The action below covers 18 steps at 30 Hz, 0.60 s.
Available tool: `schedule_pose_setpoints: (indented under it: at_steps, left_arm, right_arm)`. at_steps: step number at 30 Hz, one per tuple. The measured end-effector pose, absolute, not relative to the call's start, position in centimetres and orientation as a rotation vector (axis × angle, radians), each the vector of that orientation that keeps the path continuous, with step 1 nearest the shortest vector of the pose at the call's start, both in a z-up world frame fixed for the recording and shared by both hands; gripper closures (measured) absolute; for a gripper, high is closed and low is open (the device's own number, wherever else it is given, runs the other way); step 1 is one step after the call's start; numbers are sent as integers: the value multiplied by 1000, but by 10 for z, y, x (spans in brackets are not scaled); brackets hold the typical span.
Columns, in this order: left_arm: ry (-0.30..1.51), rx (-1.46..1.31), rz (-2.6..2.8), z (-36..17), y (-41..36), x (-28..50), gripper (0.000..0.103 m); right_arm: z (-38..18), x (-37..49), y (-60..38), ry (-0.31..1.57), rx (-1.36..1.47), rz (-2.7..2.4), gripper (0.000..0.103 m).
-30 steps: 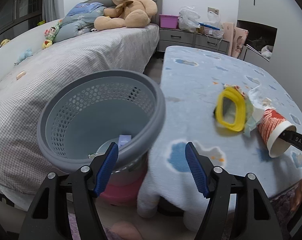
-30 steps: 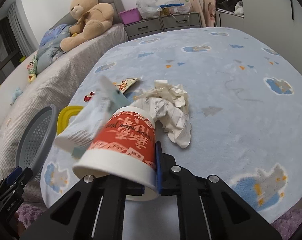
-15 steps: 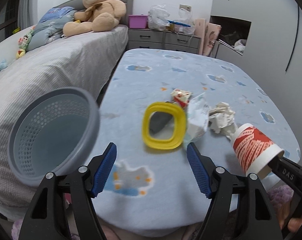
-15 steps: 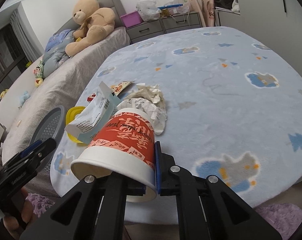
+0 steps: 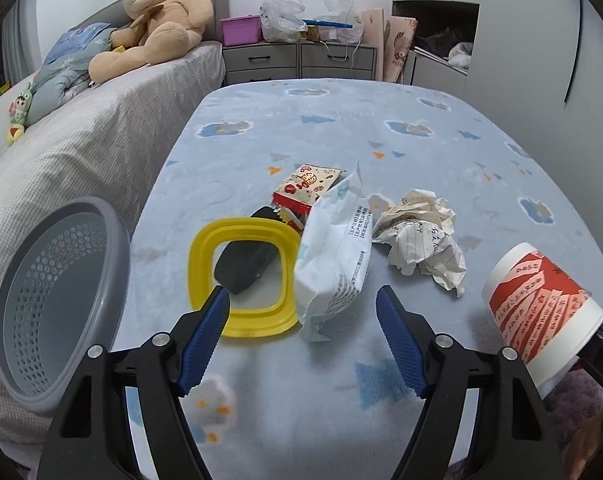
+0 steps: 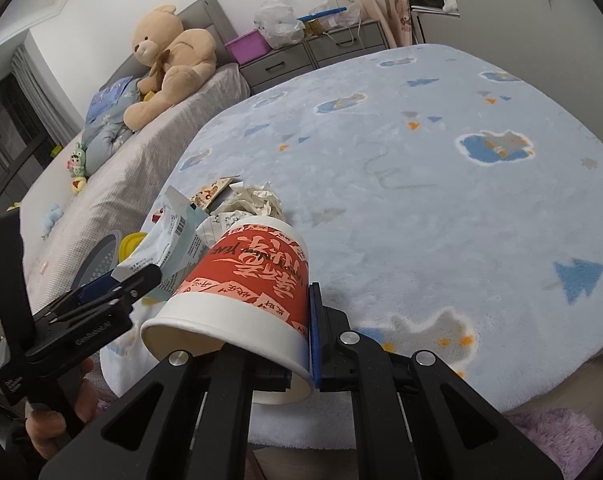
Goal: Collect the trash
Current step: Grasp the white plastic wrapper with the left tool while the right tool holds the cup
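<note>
My left gripper (image 5: 301, 312) has swung away from the grey holey plastic basket (image 5: 57, 304), now far left beside the bed. It hangs wide open over the fluffy blue blanket-covered table (image 5: 401, 152), near the yellow plastic ring (image 5: 241, 276) and white packet (image 5: 337, 252). My right gripper (image 6: 301, 364) squeezes the red-and-white paper cup (image 6: 241, 292), lying sideways, mouth toward me.

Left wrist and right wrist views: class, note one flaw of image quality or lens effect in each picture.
Left wrist view: fisheye bending curves the bin and table edge, with black vignette in the corners; the yellow ring looks slightly smeared. Right wrist view: the cup in the right tool looms oversized and hides much of the trash; lighting is soft, without glare.
</note>
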<state>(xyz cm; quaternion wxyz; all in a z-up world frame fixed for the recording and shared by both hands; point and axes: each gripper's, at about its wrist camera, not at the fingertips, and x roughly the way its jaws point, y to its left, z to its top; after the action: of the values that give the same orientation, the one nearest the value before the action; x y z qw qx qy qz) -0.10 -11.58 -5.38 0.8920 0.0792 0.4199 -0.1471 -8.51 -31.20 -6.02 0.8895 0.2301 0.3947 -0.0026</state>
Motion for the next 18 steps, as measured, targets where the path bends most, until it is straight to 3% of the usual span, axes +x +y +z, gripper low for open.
schedule_pose_setpoints:
  at_steps: [9, 12, 14, 18]
  left_arm:
    - [880, 188, -292, -66, -136, 15, 31]
    - [875, 188, -293, -66, -139, 13, 42]
    - [882, 194, -298, -68, -141, 13, 59]
    - [887, 186, -303, -69, -140, 9, 66]
  right_arm:
    - [-64, -85, -317, 816, 499, 16, 95]
    - [-64, -85, -317, 817, 498, 18, 95]
    - [-65, -85, -318, 819, 499, 21, 95]
    - [-64, -85, -317, 820, 493, 21, 95]
